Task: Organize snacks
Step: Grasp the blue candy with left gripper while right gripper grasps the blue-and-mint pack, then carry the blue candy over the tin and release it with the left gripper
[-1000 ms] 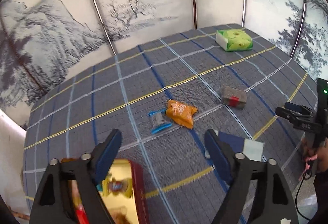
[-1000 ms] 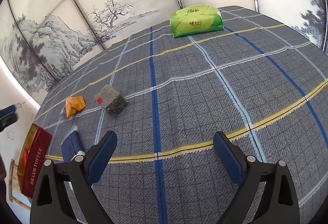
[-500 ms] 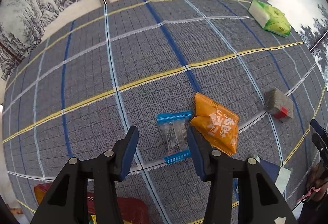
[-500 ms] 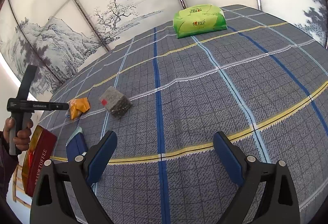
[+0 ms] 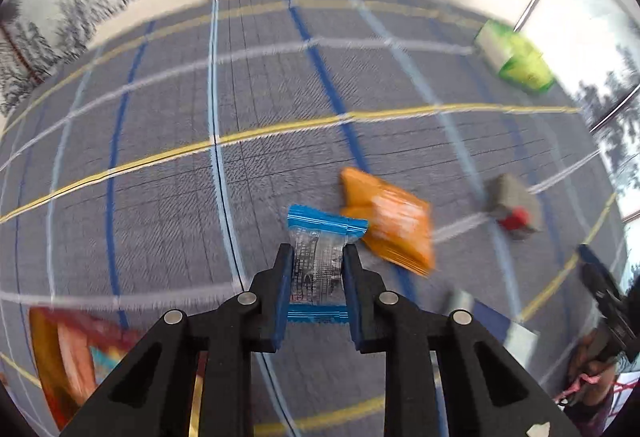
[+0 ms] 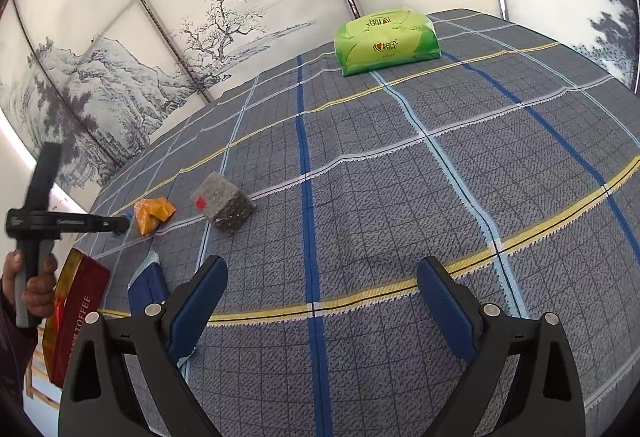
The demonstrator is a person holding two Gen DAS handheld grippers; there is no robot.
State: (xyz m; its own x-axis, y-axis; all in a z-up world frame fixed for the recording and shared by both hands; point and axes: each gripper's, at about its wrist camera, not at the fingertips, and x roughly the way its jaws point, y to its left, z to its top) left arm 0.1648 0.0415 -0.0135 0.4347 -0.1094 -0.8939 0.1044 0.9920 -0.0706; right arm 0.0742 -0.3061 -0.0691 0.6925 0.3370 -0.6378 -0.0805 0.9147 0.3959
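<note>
My left gripper (image 5: 317, 257) is shut on a clear snack packet with blue ends (image 5: 318, 261), over the plaid tablecloth. An orange snack bag (image 5: 394, 225) lies just to its right, and a grey packet with a red patch (image 5: 512, 205) farther right. The red toffee tin (image 5: 68, 353) is at the lower left. In the right wrist view my right gripper (image 6: 320, 293) is open and empty above the cloth; the left gripper (image 6: 120, 224) shows at far left beside the orange bag (image 6: 152, 215), the grey packet (image 6: 224, 205) and the toffee tin (image 6: 76, 313).
A green tissue pack (image 6: 386, 41) lies at the far edge of the table (image 6: 400, 197), also in the left wrist view (image 5: 516, 57). A dark blue packet (image 6: 148, 283) lies near the tin. Painted screen panels stand behind the table.
My left gripper moved down and forward over the clear blue-ended packet and closed on it. The right gripper has stayed open and almost still.
</note>
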